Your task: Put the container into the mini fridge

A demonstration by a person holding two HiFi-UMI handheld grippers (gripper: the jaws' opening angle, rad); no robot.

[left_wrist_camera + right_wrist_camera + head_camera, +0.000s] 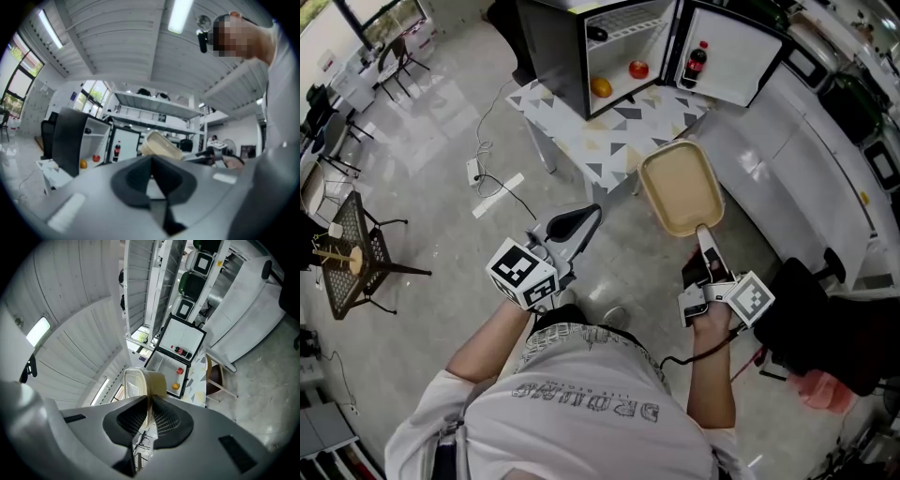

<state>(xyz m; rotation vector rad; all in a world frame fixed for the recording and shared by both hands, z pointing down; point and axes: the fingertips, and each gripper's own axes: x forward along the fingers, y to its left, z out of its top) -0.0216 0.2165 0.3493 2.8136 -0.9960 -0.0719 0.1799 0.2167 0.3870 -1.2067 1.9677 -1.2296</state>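
- Nearby, our left claw is clenched on nothing and held out level, we judge to keep it out of the load's way
- Our right claw is clamped on the near rim of the container, which hangs out ahead of it over the floor, short of the worktop
- Farther on, the mini fridge sits on that worktop with its door swung wide; the lower shelf, beside an orange fruit and a red one, looks the likely spot

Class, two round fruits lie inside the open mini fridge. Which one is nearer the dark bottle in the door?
The red fruit; the orange fruit lies farther left, away from the bottle.
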